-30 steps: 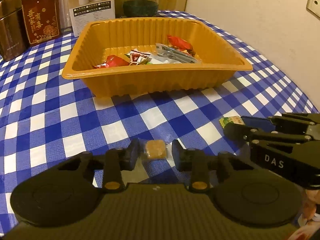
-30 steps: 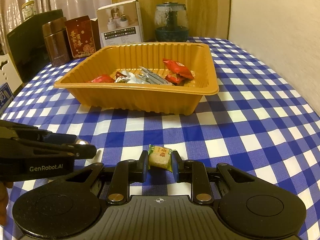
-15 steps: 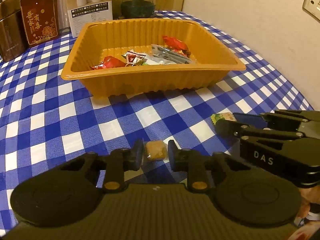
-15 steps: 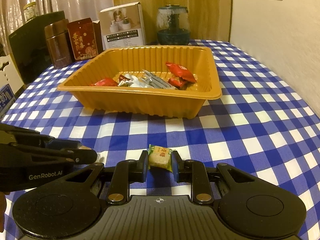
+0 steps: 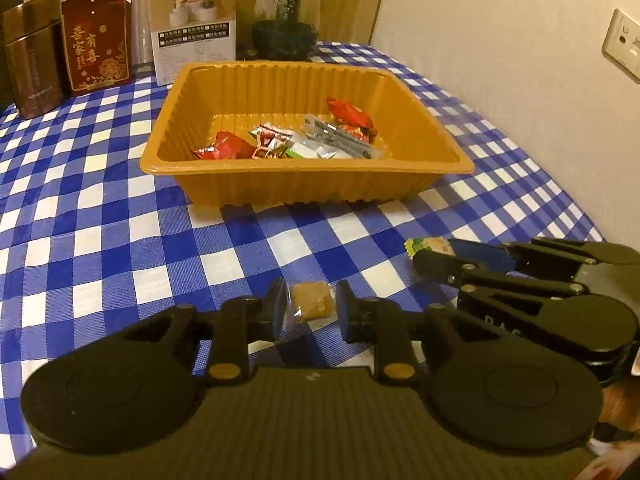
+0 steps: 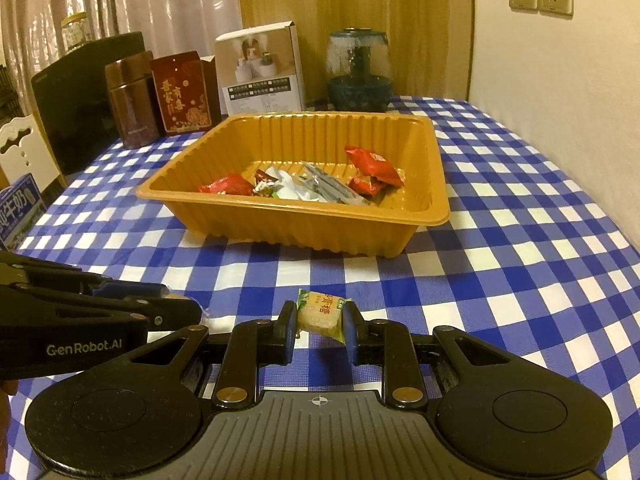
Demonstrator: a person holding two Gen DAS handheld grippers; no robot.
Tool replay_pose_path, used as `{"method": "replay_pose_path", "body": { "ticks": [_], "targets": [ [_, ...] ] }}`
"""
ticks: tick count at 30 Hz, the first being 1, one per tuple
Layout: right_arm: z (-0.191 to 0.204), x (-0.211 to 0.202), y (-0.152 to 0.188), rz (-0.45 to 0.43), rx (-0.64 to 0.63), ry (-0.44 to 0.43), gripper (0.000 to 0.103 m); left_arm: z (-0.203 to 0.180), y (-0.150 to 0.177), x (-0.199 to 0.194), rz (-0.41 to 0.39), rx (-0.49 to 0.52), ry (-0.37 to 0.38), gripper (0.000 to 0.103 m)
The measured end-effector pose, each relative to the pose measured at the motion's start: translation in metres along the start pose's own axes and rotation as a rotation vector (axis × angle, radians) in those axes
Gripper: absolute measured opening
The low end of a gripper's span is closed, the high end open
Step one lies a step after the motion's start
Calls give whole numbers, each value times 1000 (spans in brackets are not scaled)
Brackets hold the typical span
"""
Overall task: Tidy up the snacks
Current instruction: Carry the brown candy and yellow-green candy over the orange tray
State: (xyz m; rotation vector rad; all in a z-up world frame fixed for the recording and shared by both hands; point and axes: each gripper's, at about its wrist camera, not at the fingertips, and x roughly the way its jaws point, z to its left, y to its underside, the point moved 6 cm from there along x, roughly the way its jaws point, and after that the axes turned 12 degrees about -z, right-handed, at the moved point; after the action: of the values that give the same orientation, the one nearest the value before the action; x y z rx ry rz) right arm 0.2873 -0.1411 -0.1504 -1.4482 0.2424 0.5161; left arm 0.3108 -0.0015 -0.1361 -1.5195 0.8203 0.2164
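Now both grippers are loaded: the left gripper [image 5: 311, 310] is clamped on a brown cake [image 5: 312, 303] in clear wrap, and the right gripper [image 6: 320, 330] is clamped on a green-and-yellow snack [image 6: 321, 312], both close above the checked cloth [image 5: 100, 240] and well short of the tray [image 5: 308, 184]. The step in hand looks like carrying both to that orange tray, where red and silver packets [image 6: 304, 184] already lie. To do it well, raise each snack clear of the near rim before going forward, since that rim stands between grippers and tray floor. The two grippers are close side by side, so keep them apart. The clear wrap may slip; hold firm and let go only once well inside the walls.
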Motion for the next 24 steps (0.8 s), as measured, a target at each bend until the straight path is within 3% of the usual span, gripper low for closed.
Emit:
{"method": "replay_pose_path", "body": {
  "ticks": [24],
  "targets": [
    [0,-26,-22,-50,-28,-25,25,-1,-15,-27,-64,-46,-7,23]
  ]
}}
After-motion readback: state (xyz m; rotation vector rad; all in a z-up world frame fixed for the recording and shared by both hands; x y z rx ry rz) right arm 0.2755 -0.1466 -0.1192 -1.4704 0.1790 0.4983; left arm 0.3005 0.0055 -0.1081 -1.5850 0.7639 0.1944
